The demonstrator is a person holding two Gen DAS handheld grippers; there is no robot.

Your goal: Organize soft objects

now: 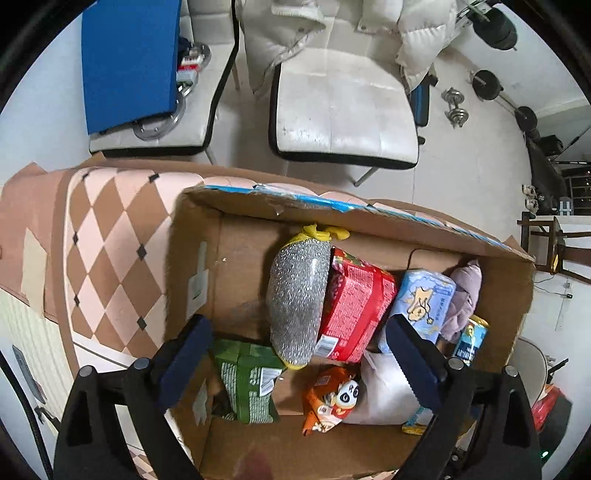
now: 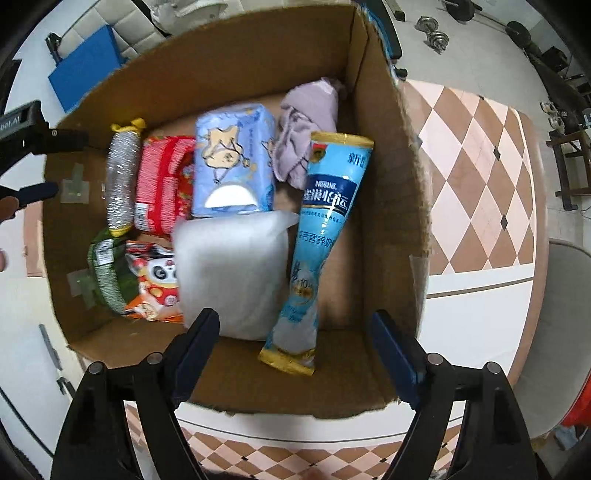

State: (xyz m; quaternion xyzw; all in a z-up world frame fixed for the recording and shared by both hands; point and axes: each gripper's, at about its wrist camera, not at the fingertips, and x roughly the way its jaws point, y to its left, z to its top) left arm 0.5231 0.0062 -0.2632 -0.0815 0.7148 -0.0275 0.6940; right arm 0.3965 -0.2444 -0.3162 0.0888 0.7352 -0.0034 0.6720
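Bright even indoor light, soft shadows, strong fisheye bending and dark vignette at edges, slight blur.

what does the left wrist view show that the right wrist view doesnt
Only the left wrist view shows the white chair with a puffy jacket draped on it. Only the right wrist view shows the Nestle pouch full length; the left sees just a corner of it. Both share the cardboard box, silver scrubber bag, red packet, blue tissue pack and panda snack. Both grippers, left gripper and right gripper, are open and empty.
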